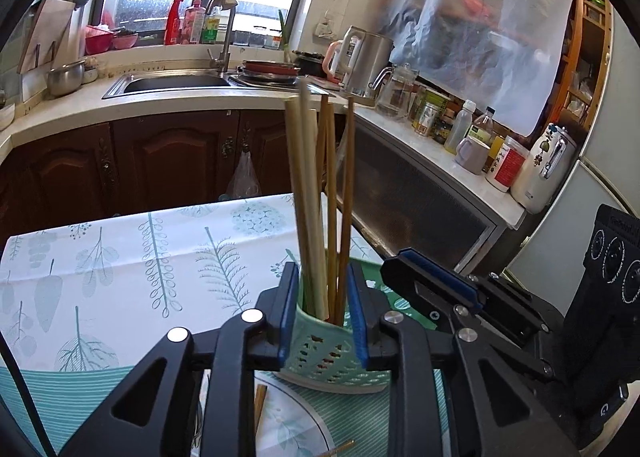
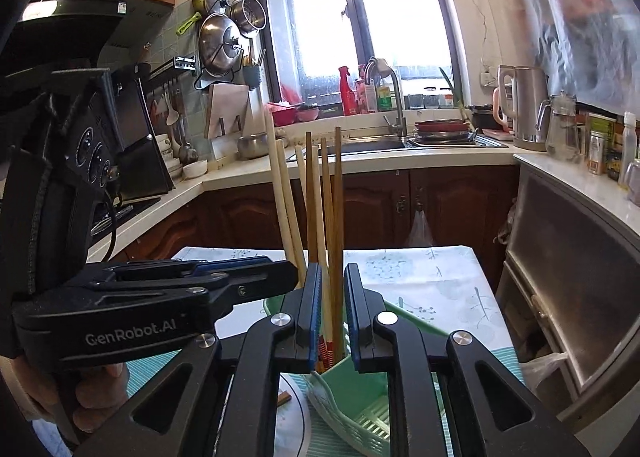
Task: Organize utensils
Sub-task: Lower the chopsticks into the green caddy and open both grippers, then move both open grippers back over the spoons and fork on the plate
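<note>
A mint-green perforated utensil holder (image 1: 332,353) stands on the table with several chopsticks (image 1: 320,193) upright in it. My left gripper (image 1: 323,321) is shut on the holder, one blue pad on each side wall. In the right wrist view the holder (image 2: 352,393) sits below my right gripper (image 2: 332,313), whose jaws stand a little apart around the chopsticks (image 2: 332,217) without pressing them. The left gripper body (image 2: 160,297) shows at the left there; the right gripper (image 1: 432,285) shows at the right in the left wrist view.
A leaf-print tablecloth (image 1: 140,257) covers the table. A white plate (image 1: 296,421) with loose chopsticks (image 1: 260,401) lies under the holder. Behind are dark cabinets (image 1: 160,161), a sink (image 1: 176,83) and a counter crowded with jars and kettles (image 1: 480,137).
</note>
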`<action>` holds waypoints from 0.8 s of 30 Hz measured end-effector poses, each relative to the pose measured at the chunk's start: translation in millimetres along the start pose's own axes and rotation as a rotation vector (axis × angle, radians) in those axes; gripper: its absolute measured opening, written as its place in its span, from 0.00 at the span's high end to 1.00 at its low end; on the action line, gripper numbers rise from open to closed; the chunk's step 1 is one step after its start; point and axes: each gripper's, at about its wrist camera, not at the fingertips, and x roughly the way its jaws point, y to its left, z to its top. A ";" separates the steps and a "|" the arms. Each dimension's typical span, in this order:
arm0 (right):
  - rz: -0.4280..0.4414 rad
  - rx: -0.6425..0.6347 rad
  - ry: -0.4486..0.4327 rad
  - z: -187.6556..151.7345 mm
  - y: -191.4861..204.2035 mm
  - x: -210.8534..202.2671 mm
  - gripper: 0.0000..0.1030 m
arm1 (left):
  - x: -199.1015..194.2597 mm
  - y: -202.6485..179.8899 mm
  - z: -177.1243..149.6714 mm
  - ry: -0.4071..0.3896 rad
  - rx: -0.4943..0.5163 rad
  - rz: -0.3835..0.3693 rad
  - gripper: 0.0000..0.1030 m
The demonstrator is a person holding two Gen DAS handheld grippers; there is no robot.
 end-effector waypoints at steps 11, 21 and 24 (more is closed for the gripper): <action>0.002 0.024 0.072 -1.2 19.6 -28.8 0.87 | -37.7 15.5 -22.4 0.149 -0.039 0.077 0.62; 0.012 0.105 0.205 -29.8 46.0 -49.6 0.87 | -64.7 46.6 -67.8 0.284 -0.083 0.177 0.57; 0.025 0.126 0.251 -40.2 52.7 -46.2 0.87 | -69.1 57.0 -82.9 0.321 -0.095 0.208 0.55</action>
